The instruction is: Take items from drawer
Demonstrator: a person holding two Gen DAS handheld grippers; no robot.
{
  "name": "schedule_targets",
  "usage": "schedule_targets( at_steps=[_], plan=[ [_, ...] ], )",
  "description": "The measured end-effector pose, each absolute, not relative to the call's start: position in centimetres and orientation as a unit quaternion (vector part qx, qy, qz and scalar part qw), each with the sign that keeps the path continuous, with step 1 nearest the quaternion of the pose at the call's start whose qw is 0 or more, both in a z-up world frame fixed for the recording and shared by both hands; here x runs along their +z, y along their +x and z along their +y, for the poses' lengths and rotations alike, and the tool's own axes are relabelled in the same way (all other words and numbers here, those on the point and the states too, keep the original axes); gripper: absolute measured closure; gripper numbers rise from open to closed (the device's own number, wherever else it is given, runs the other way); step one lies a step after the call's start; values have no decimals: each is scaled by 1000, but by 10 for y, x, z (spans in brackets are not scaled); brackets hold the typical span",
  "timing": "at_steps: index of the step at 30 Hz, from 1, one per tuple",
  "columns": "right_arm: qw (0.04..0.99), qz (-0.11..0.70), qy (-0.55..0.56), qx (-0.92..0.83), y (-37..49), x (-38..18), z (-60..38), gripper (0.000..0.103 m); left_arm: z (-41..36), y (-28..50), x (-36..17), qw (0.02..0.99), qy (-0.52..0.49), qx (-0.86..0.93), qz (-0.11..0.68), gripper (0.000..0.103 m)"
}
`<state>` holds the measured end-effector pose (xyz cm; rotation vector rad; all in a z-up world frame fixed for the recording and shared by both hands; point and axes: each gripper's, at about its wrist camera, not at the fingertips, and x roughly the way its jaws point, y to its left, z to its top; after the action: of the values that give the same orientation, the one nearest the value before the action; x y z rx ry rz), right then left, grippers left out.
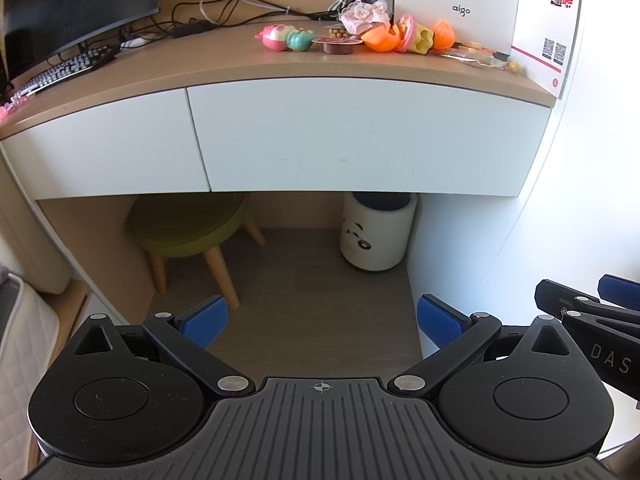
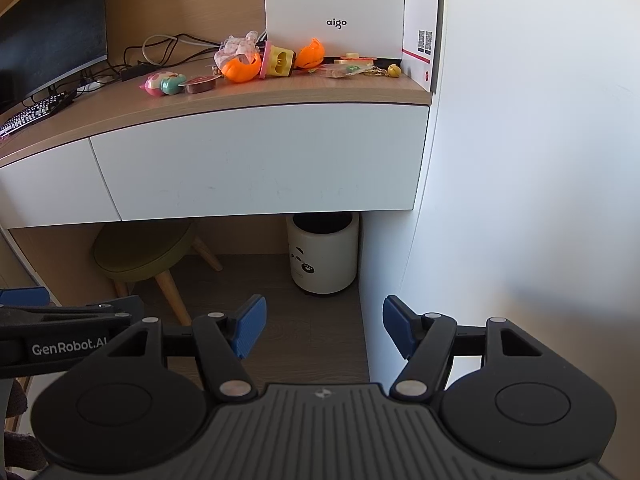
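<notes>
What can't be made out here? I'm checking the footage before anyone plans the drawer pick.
- Contents of the wide white drawer: hidden in both wrist views by its shut front.
- Its handle: none shows in either view.
- Inside of the white panda-print bin: top cut off by the drawer's lower edge.
- Small print on the white aigo box: too small to read.
- Right claw and left claw: open, empty.

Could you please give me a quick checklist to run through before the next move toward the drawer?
1. Left gripper open and empty: ok.
2. Right gripper open and empty: ok.
3. Right-hand drawer front unobstructed: ok.
4. Drawer open for reaching in: not ok, it is shut.
5. Handle to grab: cannot tell, none shows on the front.
6. Toys on the desktop set back from the edge: ok.
</notes>
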<state>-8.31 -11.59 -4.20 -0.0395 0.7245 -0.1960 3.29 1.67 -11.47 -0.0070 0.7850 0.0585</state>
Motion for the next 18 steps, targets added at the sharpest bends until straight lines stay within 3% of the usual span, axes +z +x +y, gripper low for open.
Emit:
schedule_targets(
  at_steps=[18],
  plan=[
    [929, 357, -17, -95, -84, -44, -115, 38, 19, 33, -114, 923, -6, 29, 384, 0]
  ],
)
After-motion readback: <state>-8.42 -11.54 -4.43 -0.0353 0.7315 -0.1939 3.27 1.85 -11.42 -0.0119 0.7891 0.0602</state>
